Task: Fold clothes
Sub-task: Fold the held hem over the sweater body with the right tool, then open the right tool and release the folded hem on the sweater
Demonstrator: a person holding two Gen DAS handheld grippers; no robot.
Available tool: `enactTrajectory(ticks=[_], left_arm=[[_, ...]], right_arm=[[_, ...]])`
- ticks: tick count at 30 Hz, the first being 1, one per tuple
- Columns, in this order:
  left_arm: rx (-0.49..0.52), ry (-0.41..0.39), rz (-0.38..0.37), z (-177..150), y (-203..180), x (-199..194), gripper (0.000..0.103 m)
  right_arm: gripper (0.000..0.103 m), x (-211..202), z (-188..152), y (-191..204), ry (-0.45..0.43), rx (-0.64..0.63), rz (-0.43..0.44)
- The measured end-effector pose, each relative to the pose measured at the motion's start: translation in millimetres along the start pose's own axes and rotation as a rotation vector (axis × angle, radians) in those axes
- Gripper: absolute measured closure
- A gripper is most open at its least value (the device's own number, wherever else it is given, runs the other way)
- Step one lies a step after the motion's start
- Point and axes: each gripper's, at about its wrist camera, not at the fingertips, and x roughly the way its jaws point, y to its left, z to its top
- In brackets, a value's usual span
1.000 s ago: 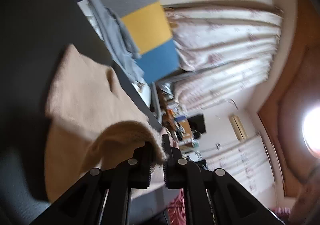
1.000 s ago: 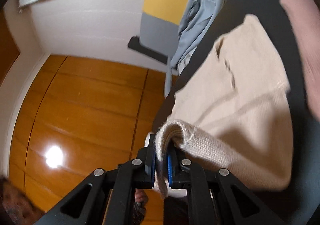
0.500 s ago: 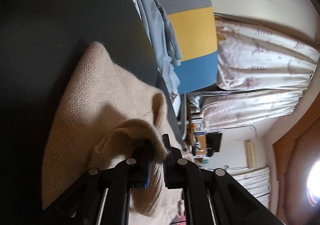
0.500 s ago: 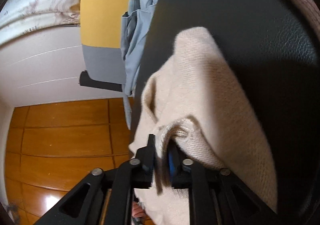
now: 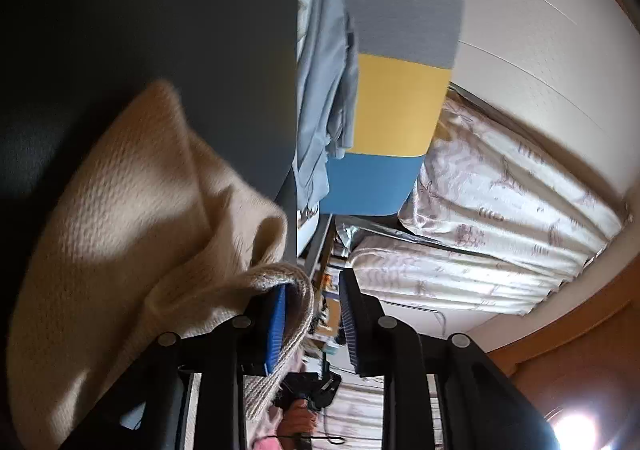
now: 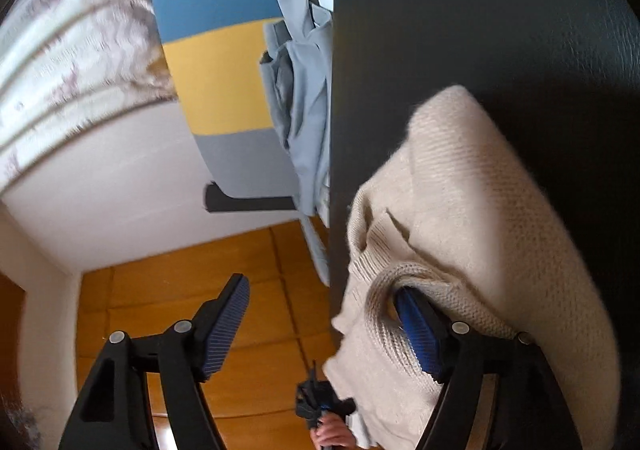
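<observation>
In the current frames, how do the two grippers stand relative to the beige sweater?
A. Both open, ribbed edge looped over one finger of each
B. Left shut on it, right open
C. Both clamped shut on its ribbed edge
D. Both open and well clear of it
A. Both the left gripper and the right gripper have their jaws spread, and the sweater edge hangs over one finger of each.

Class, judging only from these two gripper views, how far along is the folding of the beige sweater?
Done: the beige sweater lies doubled on the dark table. In hand: both the left gripper and right gripper are open, ribbed hem draped over one finger each. Left: pulling clear; the grey garment looks unfolded.
</observation>
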Motion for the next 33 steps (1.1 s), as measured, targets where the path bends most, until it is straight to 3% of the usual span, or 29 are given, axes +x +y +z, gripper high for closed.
enactTrajectory(ticks=[2, 4, 6, 8, 10, 13, 15, 17, 20, 22, 26, 28, 31, 33], left_arm=[[-0.023, 0.044, 0.060, -0.3, 1.7, 2.3, 0.077], [-0.043, 0.111, 0.133, -2.9, 2.5, 9.1, 0.077], [-0.039, 0.177, 0.167, -10.4, 0.7, 15.7, 0.077], [-0.026, 0.223, 0.141, -17.0, -6.2, 22.0, 0.077], [-0.017, 0.227, 0.055, -17.2, -16.3, 27.6, 0.077], [-0.017, 0.065, -0.061, -7.0, -25.4, 19.4, 0.074], [-0.017, -0.084, -0.077, 3.2, -25.0, 8.3, 0.074], [-0.023, -0.169, -0.071, 8.8, -21.4, -1.4, 0.074], [0.072, -0.225, 0.021, 3.4, -22.6, -15.6, 0.074], [0.155, -0.258, 0.094, -2.0, -24.8, -25.2, 0.074], [0.443, -0.318, 0.264, -39.9, -35.0, -36.4, 0.074], [0.588, -0.336, 0.351, -60.7, -38.7, -40.0, 0.074], [0.742, -0.292, 0.480, -88.5, -32.5, -37.0, 0.074], [0.783, -0.283, 0.543, -99.4, -28.0, -40.5, 0.076]], right_arm=[[0.027, 0.1, -3.7, 3.6, 0.015, 0.014, 0.004], [0.026, 6.9, -8.9, 10.3, 0.088, 0.021, -0.025], [0.026, 20.1, -16.3, 23.0, 0.176, -0.023, -0.103], [0.025, 35.6, -23.8, 35.2, 0.269, -0.074, -0.193], [0.024, 52.1, -28.7, 42.1, 0.354, -0.100, -0.263], [0.024, 61.7, -17.4, 56.6, 0.302, -0.123, -0.163], [0.021, 54.2, -1.2, 62.1, 0.169, -0.130, -0.034], [0.019, 44.8, 9.0, 59.3, 0.074, -0.119, -0.003], [0.019, 37.8, 13.2, 53.8, 0.056, -0.127, -0.020], [0.019, 27.3, 6.2, 58.2, 0.030, -0.200, -0.066], [0.019, 0.4, -14.3, 68.5, -0.039, -0.385, -0.186], [0.027, -6.4, -40.1, 66.3, -0.045, -0.549, -0.323], [0.041, -12.0, -82.5, 60.8, -0.047, -0.815, -0.551], [0.041, -23.6, -95.8, 53.3, -0.059, -0.866, -0.608]])
